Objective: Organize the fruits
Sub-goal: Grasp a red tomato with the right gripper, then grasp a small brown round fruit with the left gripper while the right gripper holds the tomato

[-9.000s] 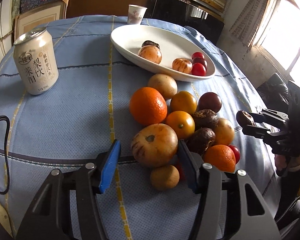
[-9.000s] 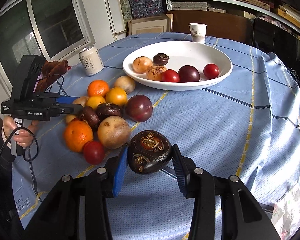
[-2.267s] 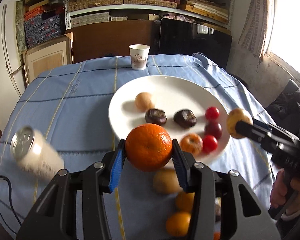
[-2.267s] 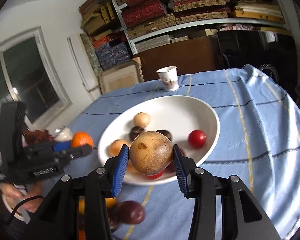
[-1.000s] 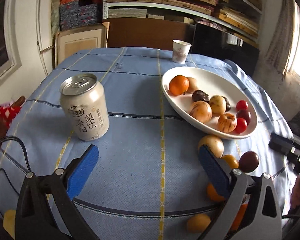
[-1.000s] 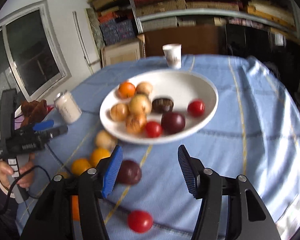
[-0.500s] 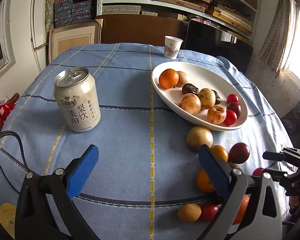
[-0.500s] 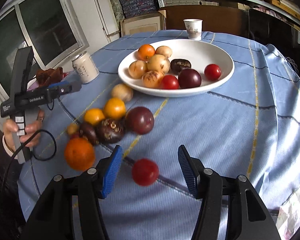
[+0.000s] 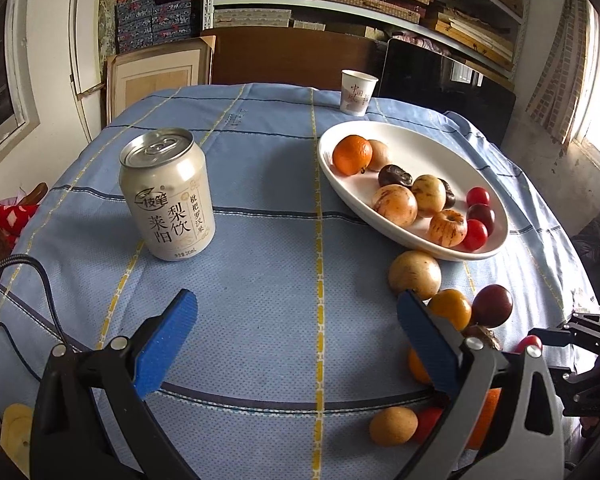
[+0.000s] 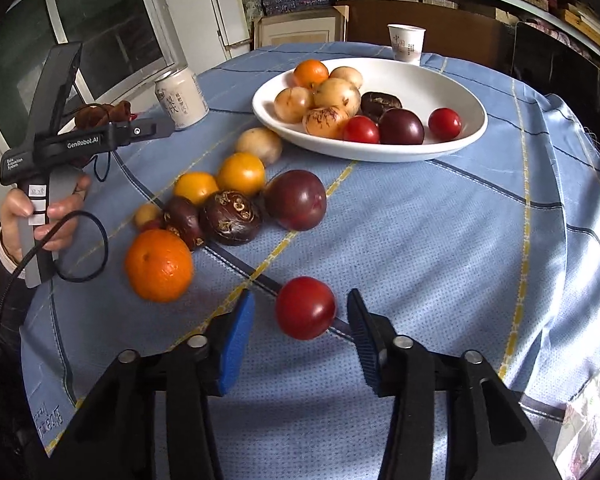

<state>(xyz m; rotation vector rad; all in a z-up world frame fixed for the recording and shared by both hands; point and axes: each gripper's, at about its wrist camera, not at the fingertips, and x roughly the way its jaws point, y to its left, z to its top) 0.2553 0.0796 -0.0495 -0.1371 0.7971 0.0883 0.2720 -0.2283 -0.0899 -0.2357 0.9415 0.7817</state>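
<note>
A white oval plate (image 10: 440,80) holds several fruits; it also shows in the left wrist view (image 9: 420,148). Loose fruits lie on the blue cloth in front of it: an orange (image 10: 159,265), a dark plum (image 10: 296,199), two dark brown fruits (image 10: 230,212), yellow ones (image 10: 241,173). My right gripper (image 10: 300,314) is open with a red tomato (image 10: 305,307) on the cloth between its jaws, untouched. My left gripper (image 9: 296,320) is wide open and empty above bare cloth, left of the loose fruits (image 9: 414,274).
A drink can (image 9: 167,199) stands on the cloth ahead-left of the left gripper. A paper cup (image 9: 357,92) stands at the table's far edge behind the plate. Shelves, a dark screen and a window surround the round table.
My right gripper has come down and forward so the red tomato now sits between its open jaws. My left gripper has shifted slightly closer to the table, still open.
</note>
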